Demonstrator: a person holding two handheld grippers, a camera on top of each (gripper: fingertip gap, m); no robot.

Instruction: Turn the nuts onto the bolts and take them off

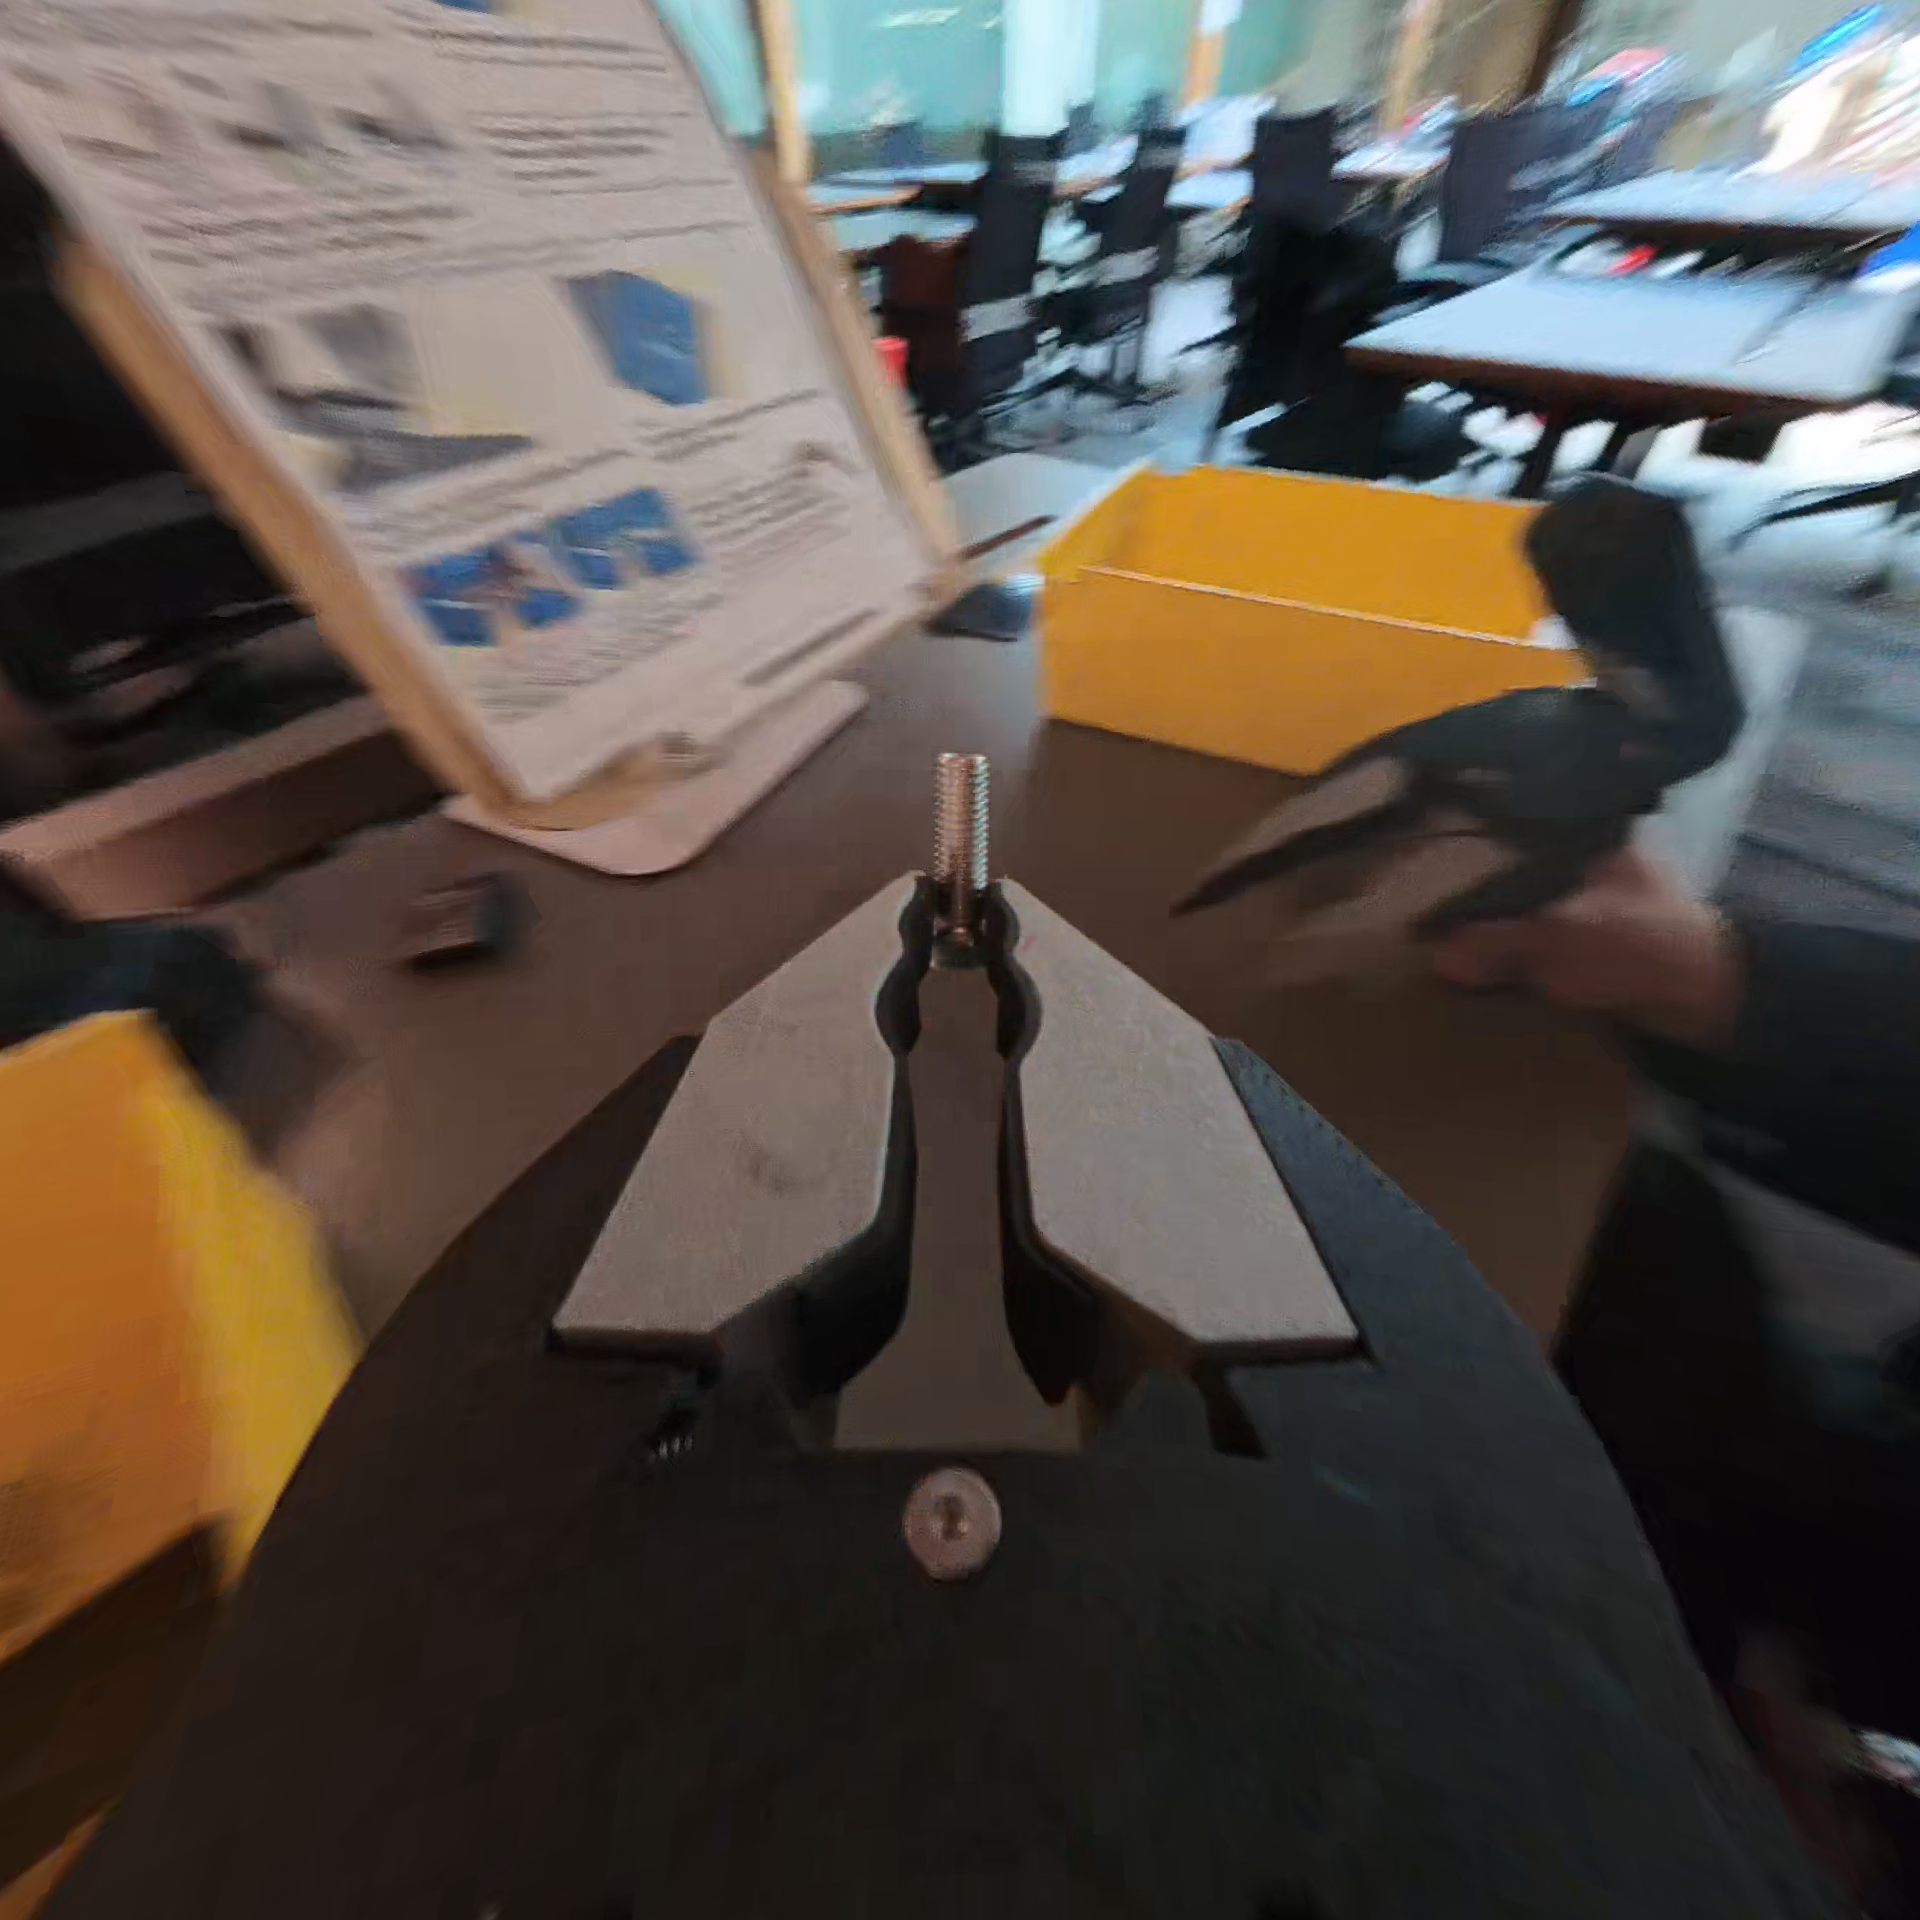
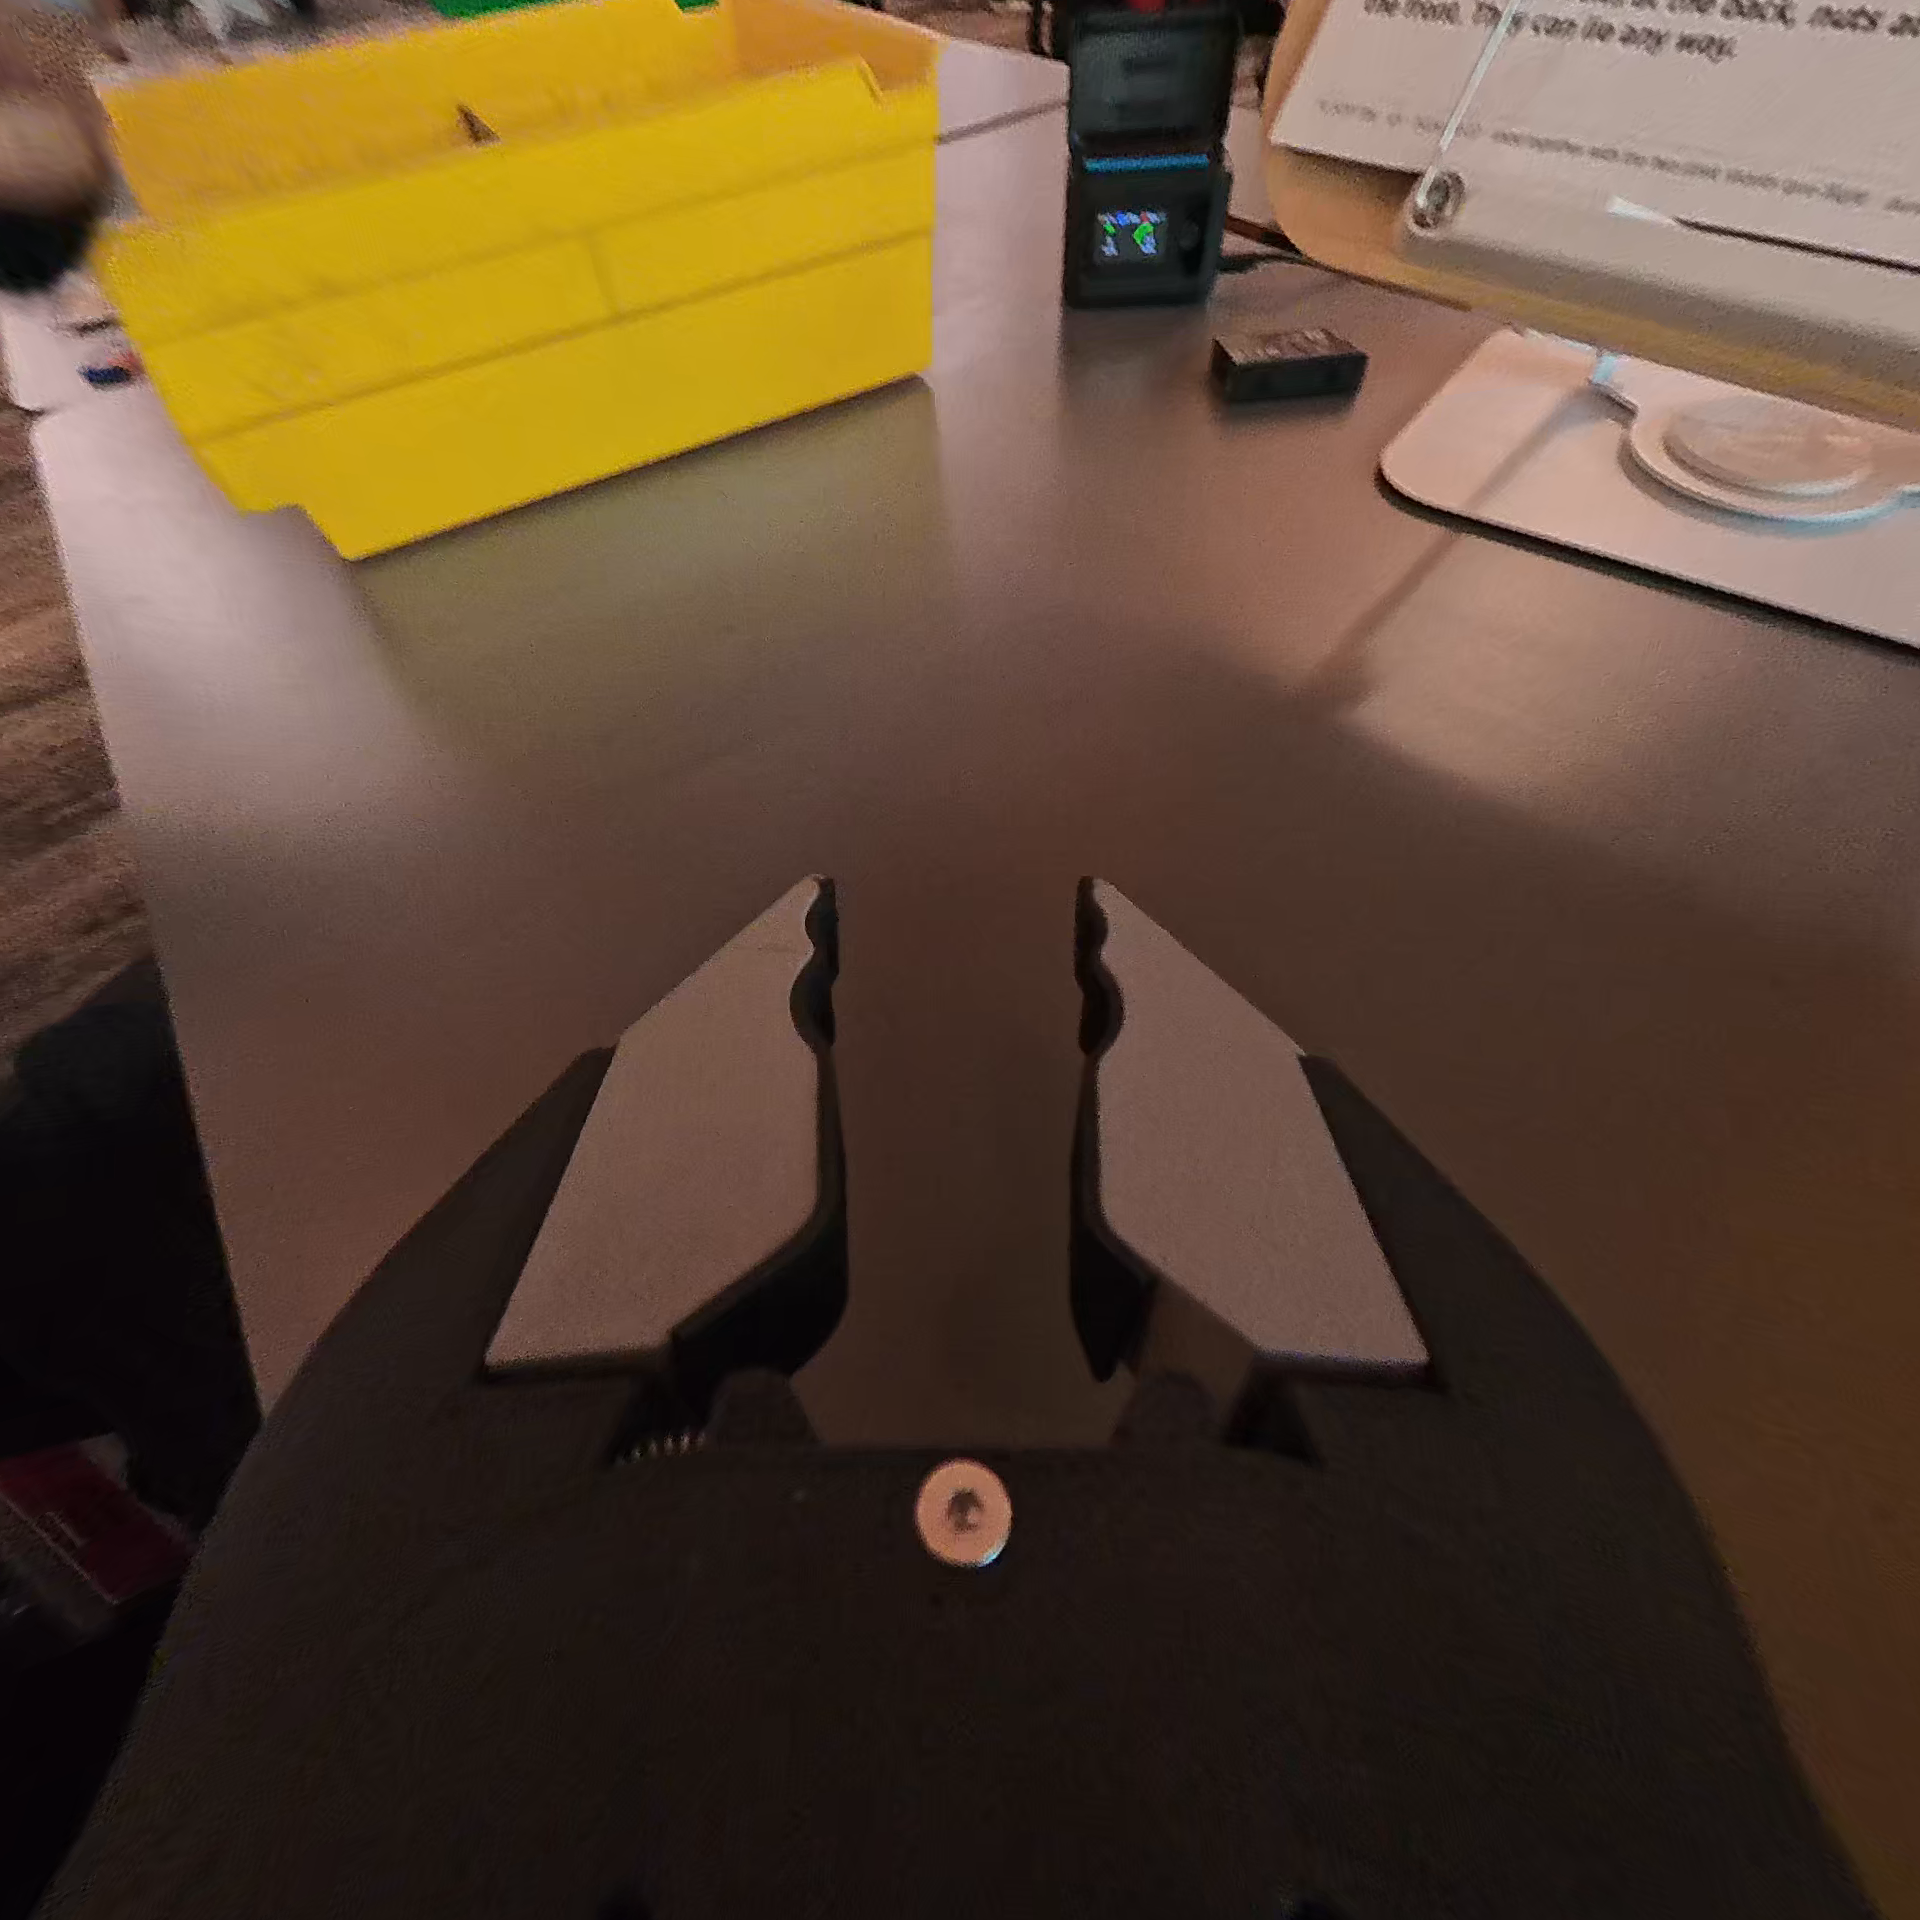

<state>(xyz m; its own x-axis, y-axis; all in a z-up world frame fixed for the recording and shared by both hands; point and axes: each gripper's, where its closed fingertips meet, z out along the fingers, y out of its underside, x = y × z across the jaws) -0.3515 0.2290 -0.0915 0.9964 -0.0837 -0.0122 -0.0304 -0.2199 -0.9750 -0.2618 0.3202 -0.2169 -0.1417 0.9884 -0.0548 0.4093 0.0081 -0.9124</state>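
My left gripper (image 1: 958,914) is shut on a silver bolt (image 1: 961,821). It grips the bolt by the head end, and the bare threaded shank points away from the camera above the dark table. No nut shows on the bolt. My right gripper (image 2: 956,914) is open and empty, low over the dark table (image 2: 987,675). It also shows in the left wrist view (image 1: 1455,831) at the right, held by a hand, blurred, its fingers pointing left. A small dark pointed part (image 2: 476,125) lies inside the yellow bin (image 2: 540,343).
A yellow bin (image 1: 1278,634) stands behind the bolt at the right, another yellow bin (image 1: 114,1299) at the near left. A tilted instruction board on a white stand (image 1: 499,416) is at the left; it also shows at the right (image 2: 1662,436). A small black device with a screen (image 2: 1138,197) and a black block (image 2: 1288,364) sit at the back. Across from one pair of fingers to the other is roughly 20 cm.
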